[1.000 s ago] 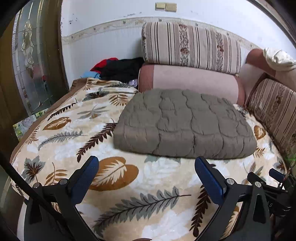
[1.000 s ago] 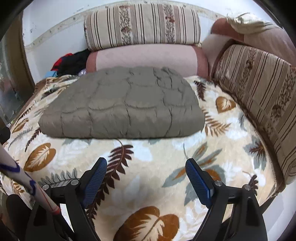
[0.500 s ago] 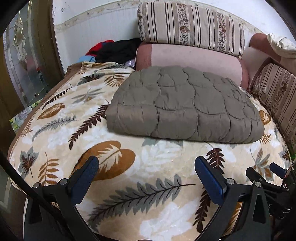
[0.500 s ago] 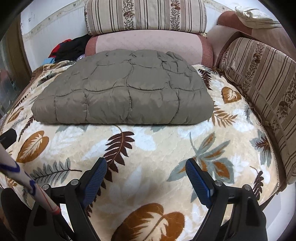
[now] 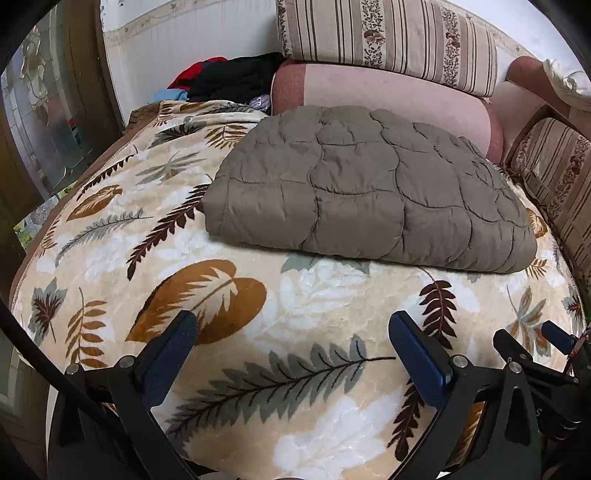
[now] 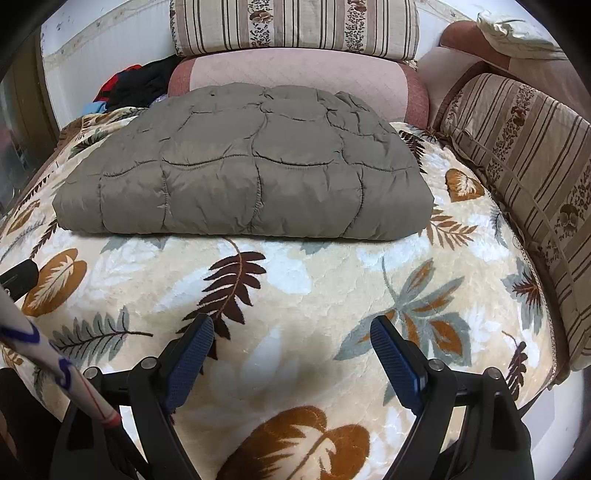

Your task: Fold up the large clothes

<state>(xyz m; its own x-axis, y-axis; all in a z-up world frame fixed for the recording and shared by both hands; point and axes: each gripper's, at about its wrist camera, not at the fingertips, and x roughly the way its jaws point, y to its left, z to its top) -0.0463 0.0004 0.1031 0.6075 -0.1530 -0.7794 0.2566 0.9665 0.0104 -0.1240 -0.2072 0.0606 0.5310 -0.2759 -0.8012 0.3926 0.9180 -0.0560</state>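
A grey-brown quilted garment (image 5: 365, 192) lies folded into a flat rectangle on the leaf-patterned blanket (image 5: 295, 314); it also shows in the right wrist view (image 6: 240, 173). My left gripper (image 5: 291, 325) is open and empty, hovering over the blanket a short way in front of the garment's near edge. My right gripper (image 6: 291, 328) is open and empty, also in front of the near edge. The right gripper's fingers (image 5: 554, 332) show at the lower right of the left wrist view.
Striped bolster (image 6: 295, 26) and pink bolster (image 6: 295, 74) lie behind the garment. Striped cushions (image 6: 524, 155) line the right side. A pile of dark and red clothes (image 5: 229, 77) sits at the back left. A glass door (image 5: 48, 122) stands left.
Both grippers have moved forward and lower toward the folded garment, which now looks larger and nearer. Both stay open. The garment has not moved.
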